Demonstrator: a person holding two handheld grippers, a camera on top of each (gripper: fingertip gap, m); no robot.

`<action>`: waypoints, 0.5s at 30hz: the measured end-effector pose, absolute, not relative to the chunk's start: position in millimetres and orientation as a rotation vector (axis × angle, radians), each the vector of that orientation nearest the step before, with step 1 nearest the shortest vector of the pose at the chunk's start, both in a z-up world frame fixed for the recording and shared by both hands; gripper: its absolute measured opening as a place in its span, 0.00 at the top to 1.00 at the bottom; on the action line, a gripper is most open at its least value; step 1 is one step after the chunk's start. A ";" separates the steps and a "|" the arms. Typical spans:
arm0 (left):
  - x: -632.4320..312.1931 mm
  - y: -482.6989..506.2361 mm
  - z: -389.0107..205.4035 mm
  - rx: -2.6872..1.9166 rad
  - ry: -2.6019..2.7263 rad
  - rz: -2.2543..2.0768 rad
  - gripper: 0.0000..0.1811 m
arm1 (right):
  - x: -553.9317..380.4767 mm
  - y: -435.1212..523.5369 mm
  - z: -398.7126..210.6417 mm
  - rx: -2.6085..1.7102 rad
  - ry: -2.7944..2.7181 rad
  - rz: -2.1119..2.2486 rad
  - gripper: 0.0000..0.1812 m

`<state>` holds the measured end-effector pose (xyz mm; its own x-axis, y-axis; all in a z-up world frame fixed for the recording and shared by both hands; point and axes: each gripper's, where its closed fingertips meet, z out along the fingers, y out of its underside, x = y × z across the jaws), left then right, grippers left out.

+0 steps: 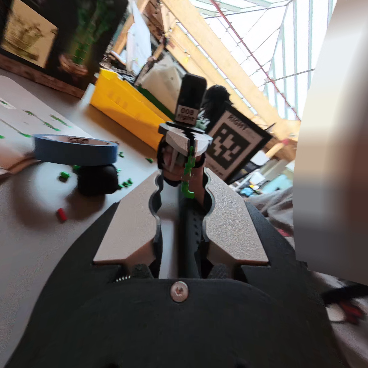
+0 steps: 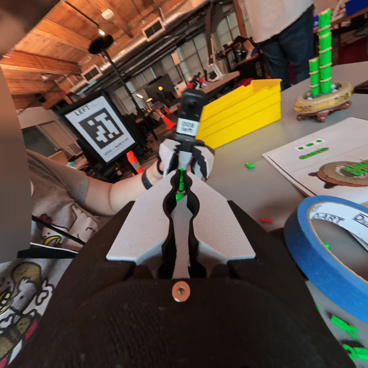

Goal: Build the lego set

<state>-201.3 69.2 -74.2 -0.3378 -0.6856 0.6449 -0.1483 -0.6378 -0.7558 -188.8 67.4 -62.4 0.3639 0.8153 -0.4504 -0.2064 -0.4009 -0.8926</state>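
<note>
My right gripper [image 2: 181, 176] is shut on a thin green lego stem [image 2: 180, 186] with a small tan ring, held in the air over the table's edge. In the left wrist view the right gripper [image 1: 190, 148] faces me and the stem [image 1: 188, 177] hangs from it. My left gripper [image 1: 182, 175] is open, its fingertips either side of the stem's lower end without touching it. It also shows in the right wrist view [image 2: 184, 169], open at the stem's far tip. The part-built green bamboo model [image 2: 323, 59] stands in its tan pot [image 2: 322, 101] at the far right.
A blue tape roll [image 1: 75, 149] [image 2: 318, 264] rests on a black object [image 1: 97, 181]. A yellow bin [image 2: 243, 111], an open instruction booklet [image 2: 318, 171], loose green pieces [image 1: 125, 183] and a red piece [image 1: 61, 215] lie on the grey table. A person [image 2: 278, 29] stands behind it. Both grippers' tips are close together, under 4 cm apart. The left tips stand about 35 cm off the part-built green bamboo model [image 2: 323, 59].
</note>
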 end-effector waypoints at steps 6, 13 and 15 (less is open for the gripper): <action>-203.3 36.9 -71.5 -1.480 1.211 -2.304 0.83 | -197.7 36.1 -31.7 -1.403 -0.684 1.396 1.00; -202.5 1.2 -81.9 -1.440 1.458 -2.319 0.89 | -208.1 18.3 -31.3 -1.369 -0.802 1.444 1.00; -203.3 -2.7 -81.2 -1.424 1.479 -2.335 0.90 | -209.1 18.6 -33.5 -1.376 -0.807 1.441 1.00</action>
<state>-203.3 -2.7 -81.2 -0.5801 -0.4601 0.6722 -0.4110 -0.5471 -0.7292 -209.1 18.6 -33.5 0.0864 0.9331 -0.3492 -0.1893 -0.3288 -0.9252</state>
